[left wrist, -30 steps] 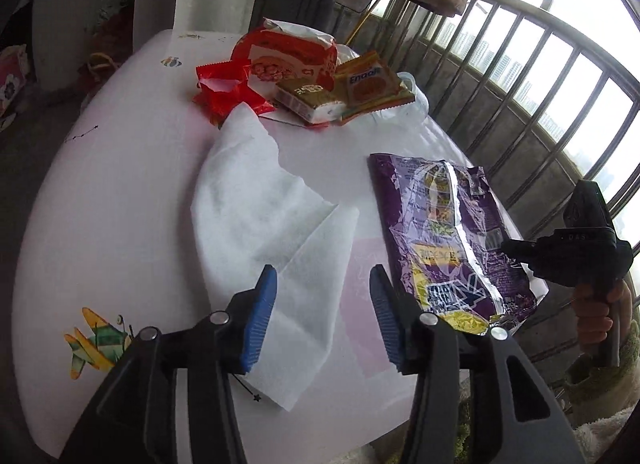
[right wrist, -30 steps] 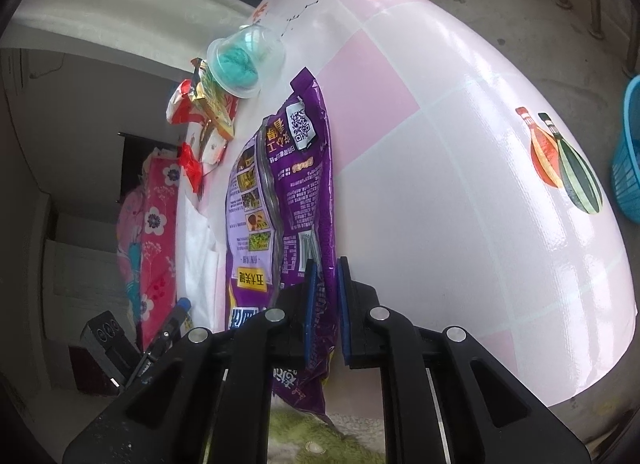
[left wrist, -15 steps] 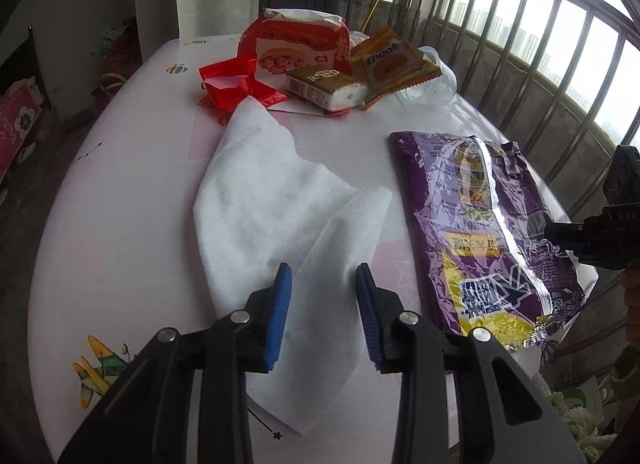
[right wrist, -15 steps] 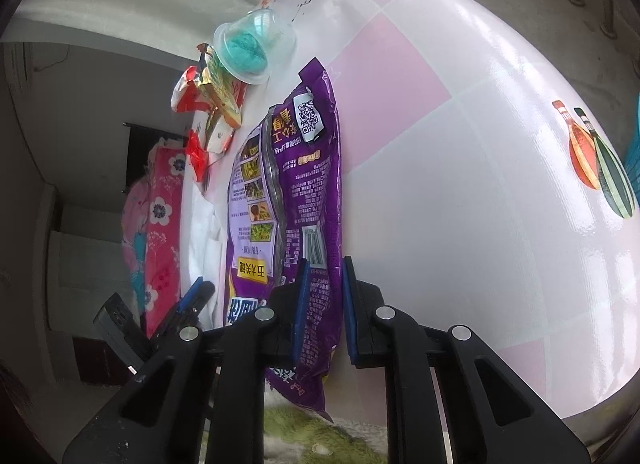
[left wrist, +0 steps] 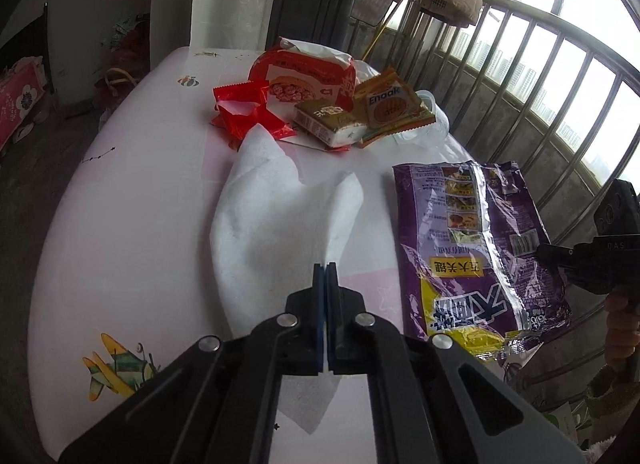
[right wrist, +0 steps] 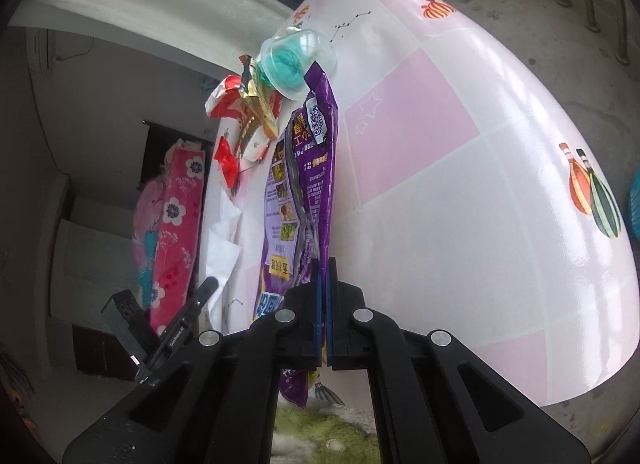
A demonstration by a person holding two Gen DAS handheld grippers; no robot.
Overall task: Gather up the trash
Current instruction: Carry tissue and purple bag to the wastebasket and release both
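**Jaws pinching tissue and wrapper**

Jaws of the left gripper (left wrist: pixel 325 268), having just been closing, are pinching the white tissue (left wrist: pixel 276 219). Right gripper (right wrist: pixel 324 264) is clamping the purple wrapper (right wrist: pixel 308 183), lying on the worktop (right wrist: pixel 460 203) beside other wrappers (left wrist: pixel 320 103).

Crinkled purple snack bag (left wrist: pixel 472 248), yellow label; plain white paper tissue (left wrist: pixel 276 219); white-pink checked tabletop (right wrist: pixel 460 191) with cartoon prints; crumpled red wrapper (left wrist: pixel 244 115).
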